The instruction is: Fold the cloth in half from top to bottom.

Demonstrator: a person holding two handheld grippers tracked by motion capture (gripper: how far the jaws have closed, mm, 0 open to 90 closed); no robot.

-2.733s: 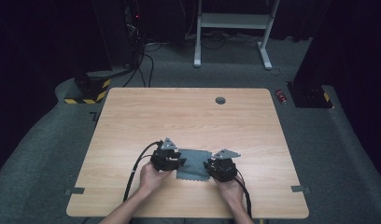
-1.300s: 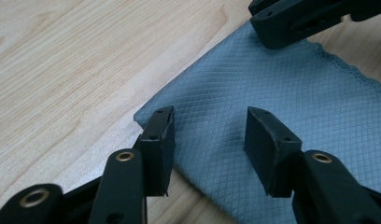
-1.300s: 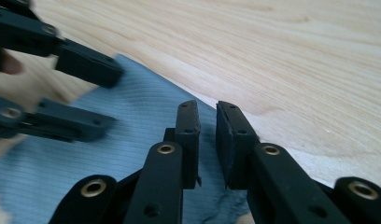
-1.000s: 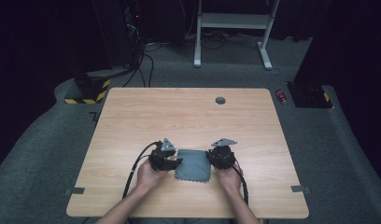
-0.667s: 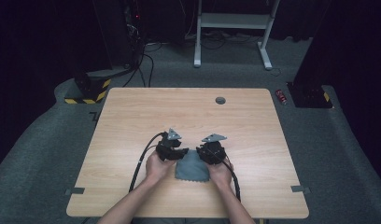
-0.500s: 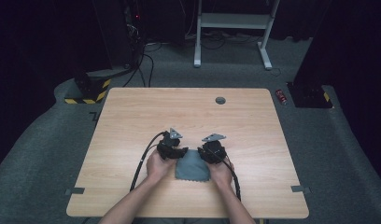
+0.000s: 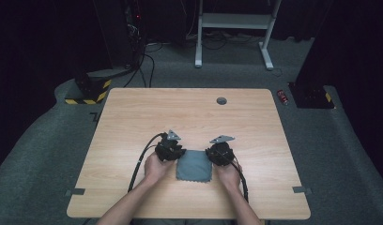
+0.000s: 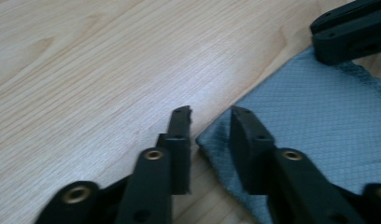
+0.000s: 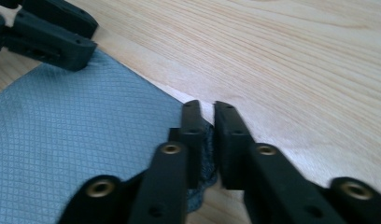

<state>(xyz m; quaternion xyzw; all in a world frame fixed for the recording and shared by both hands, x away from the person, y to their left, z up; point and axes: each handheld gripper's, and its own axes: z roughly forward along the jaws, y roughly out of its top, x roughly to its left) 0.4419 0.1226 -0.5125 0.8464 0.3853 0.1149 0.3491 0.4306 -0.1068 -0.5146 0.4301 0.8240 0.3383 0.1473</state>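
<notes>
A grey cloth (image 7: 194, 164) lies at lower centre of the desk (image 7: 133, 117). The right gripper (image 9: 206, 109) pinches its corner nearly closed; the left gripper (image 8: 208, 116) straddles its corner, narrowly apart, and should probably close fully before lifting.

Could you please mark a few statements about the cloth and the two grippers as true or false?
1. A grey cloth lies on the wooden table. True.
2. The left gripper is clamped tight on the cloth. False: its jaws stand apart, with a corner of the cloth in the gap between them.
3. The right gripper has its jaws nearly together on an edge of the cloth. True.
4. In the high view both grippers sit at the cloth's near corners. False: they sit at its far corners, one on each side.
5. The cloth is crumpled into a ball. False: it lies spread flat.
</notes>
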